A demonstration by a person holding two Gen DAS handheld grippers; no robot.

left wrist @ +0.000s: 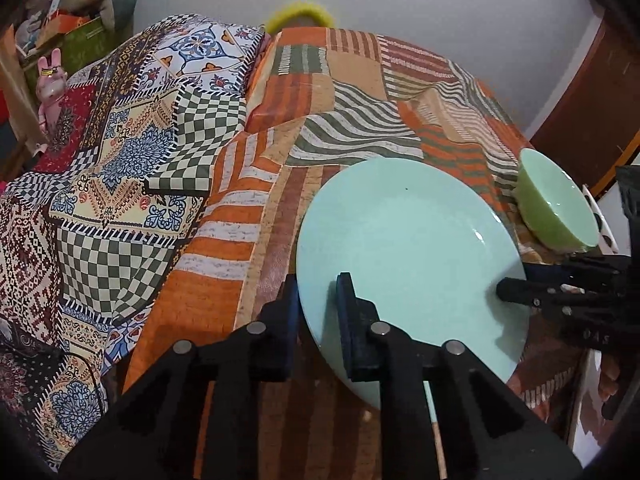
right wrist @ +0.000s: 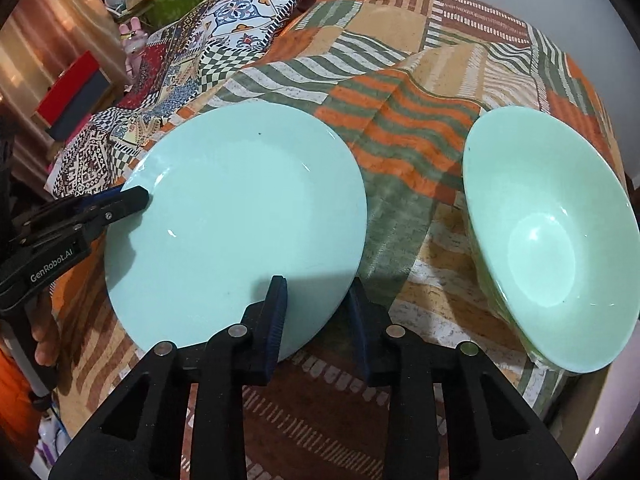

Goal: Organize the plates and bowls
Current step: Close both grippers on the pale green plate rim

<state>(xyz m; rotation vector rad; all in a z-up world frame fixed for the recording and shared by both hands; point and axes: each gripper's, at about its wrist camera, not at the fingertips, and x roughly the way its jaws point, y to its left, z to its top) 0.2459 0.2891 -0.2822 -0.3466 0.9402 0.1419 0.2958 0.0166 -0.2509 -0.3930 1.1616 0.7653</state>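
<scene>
from my left wrist camera, my left gripper [left wrist: 318, 312] is clamped on the near-left rim of the pale turquoise plate [left wrist: 404, 248]: one finger sits on top of the plate and the other goes under its edge, so the rim is pinched between them. the plate lies on the orange and brown striped patchwork cloth [left wrist: 256, 184] and looks slightly tilted. at the plate's right edge my right gripper [left wrist: 510, 290] comes in from the side, its dark tip lying on the rim. just beyond the plate, to the right, stands the green bowl [left wrist: 556, 204], upright on the cloth and apart from the plate. on the left a checkered quilt [left wrist: 132, 168] lies bunched up, with a pink rabbit figure [left wrist: 50, 80] beyond it.

from my right wrist camera, my right gripper [right wrist: 316, 312] is closed narrow on the near rim of the same plate [right wrist: 240, 216], the left finger over the top face and the right finger just past the edge and lower. my left gripper [right wrist: 132, 198] bites the plate's left rim, and fingers of my hand [right wrist: 44, 340] show below it. the bowl [right wrist: 552, 248] sits to the right, well clear of the plate, leaning a little toward the camera, with striped cloth [right wrist: 400, 152] between them.
</scene>
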